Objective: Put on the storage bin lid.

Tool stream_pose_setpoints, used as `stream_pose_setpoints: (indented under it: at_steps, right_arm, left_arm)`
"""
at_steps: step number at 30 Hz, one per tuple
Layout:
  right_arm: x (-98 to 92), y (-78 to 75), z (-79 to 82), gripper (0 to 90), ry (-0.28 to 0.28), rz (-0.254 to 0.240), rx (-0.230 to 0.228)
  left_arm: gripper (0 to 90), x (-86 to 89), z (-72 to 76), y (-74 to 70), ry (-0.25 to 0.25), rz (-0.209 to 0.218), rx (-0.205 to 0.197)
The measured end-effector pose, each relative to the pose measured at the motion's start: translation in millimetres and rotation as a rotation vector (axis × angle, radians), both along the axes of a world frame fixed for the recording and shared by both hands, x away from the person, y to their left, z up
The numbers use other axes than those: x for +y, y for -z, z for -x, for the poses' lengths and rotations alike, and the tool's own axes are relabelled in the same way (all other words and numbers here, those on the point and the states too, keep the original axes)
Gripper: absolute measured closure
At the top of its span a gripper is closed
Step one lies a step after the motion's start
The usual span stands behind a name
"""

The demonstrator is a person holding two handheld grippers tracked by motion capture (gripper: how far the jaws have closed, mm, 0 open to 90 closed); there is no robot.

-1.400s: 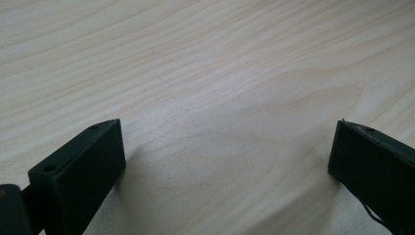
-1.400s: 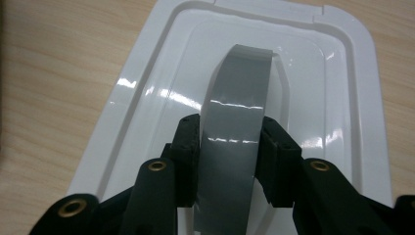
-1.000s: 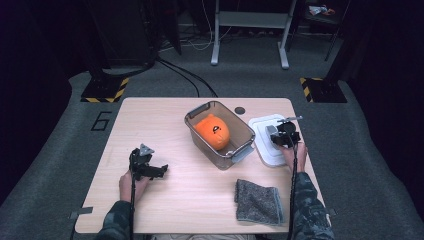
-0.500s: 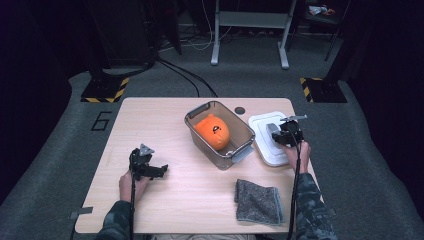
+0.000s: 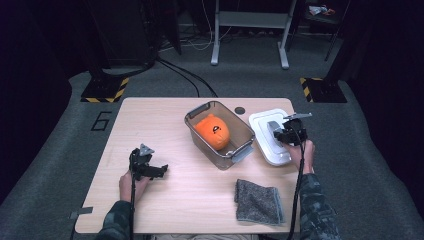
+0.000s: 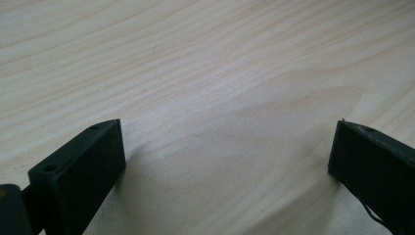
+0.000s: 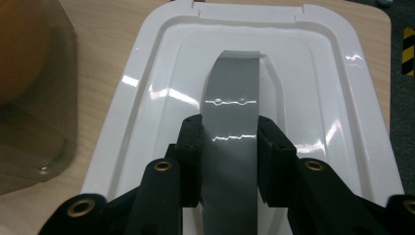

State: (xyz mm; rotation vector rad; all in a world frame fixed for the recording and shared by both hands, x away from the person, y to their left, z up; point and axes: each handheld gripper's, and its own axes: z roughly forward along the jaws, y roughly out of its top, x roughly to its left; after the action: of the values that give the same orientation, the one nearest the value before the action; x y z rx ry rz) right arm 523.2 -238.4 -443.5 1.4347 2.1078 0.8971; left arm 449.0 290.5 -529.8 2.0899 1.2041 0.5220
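Note:
A white plastic lid with a grey strap handle lies at the right of the table. My right gripper is shut on that handle, one black pad on each side of the strap, and it is seen over the lid's middle in the high view. Left of the lid stands a clear smoky container with an orange soft toy inside. Low on the bare wood at the left, my left gripper is open, its jaws wide apart around nothing.
A grey folded cloth lies near the front edge, right of centre. A small dark disc sits behind the container. The container's wall stands close to the lid's left rim. Bare wood spreads around the left gripper.
My right gripper has risen slightly, still gripping the lid's handle. The left gripper has stayed where it was.

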Motion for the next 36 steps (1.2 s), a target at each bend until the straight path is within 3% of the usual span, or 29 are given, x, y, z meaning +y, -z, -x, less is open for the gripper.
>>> stream_pose_setpoints:
  at_steps: [24, 36]
  right_arm:
    - [-6.4, -55.9, 7.0, 67.3, -0.024, 0.014, -0.051]
    - [1.1, -83.0, 7.2, 67.3, -0.041, 0.026, -0.074]
  left_arm:
    - [0.0, 0.0, -0.2, 0.1, -0.003, 0.001, -0.003]
    - [0.0, 0.0, -0.2, 0.1, -0.003, 0.001, -0.003]
